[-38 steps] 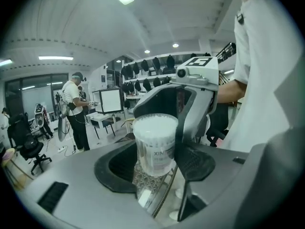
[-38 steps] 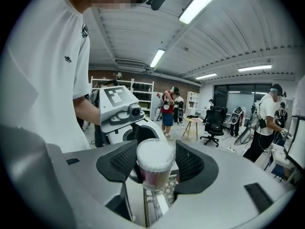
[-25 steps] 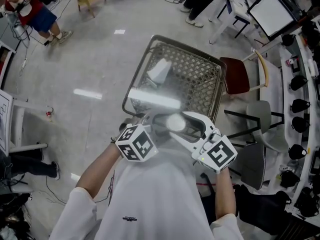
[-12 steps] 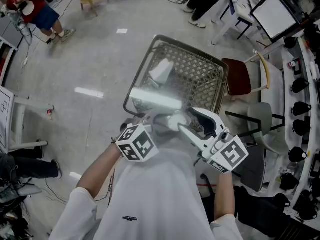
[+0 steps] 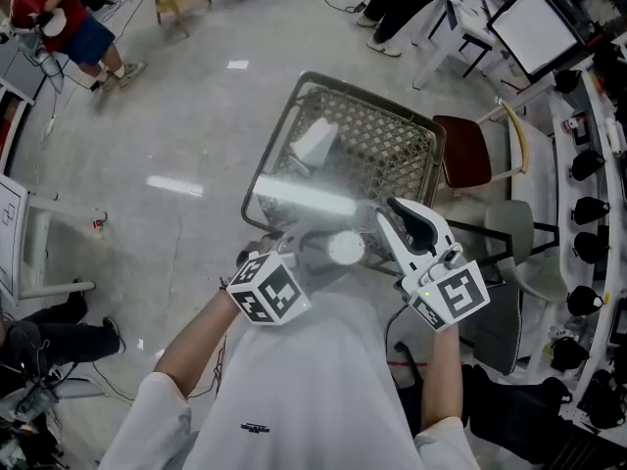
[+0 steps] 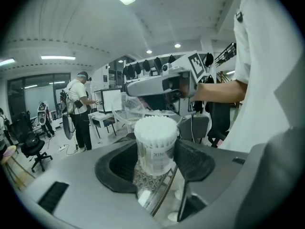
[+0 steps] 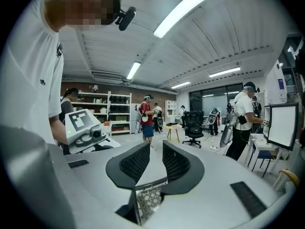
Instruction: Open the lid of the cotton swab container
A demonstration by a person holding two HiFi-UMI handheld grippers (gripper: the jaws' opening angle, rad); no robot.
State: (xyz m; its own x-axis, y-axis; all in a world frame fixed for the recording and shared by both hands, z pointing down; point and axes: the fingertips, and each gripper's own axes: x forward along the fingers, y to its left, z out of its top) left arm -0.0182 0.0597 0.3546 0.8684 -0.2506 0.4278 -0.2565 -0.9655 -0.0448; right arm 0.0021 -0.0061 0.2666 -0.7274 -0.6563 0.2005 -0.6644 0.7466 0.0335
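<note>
My left gripper (image 5: 323, 254) is shut on the clear cotton swab container (image 5: 346, 247), holding it upright in front of my chest. In the left gripper view the container (image 6: 155, 144) stands between the dark pads with no lid on it, its white swab tips bare. My right gripper (image 5: 394, 213) hovers just right of the container, apart from it, its jaws closing with nothing visible between them (image 7: 156, 162). A clear rounded piece (image 6: 129, 109) shows just below the right gripper (image 6: 128, 87); I cannot tell whether it is the lid or whether it is held.
A wire shopping cart (image 5: 294, 106) stands right in front of me, with a white item (image 5: 313, 143) inside. At the right are a red-seated chair (image 5: 465, 150) and grey chairs. A person in red (image 5: 49, 13) stands far left. Desks and monitors line the upper right.
The right gripper was wide around the container's top, then drew away to the right and narrowed its jaws. The left gripper kept its hold on the container and shifted slightly down.
</note>
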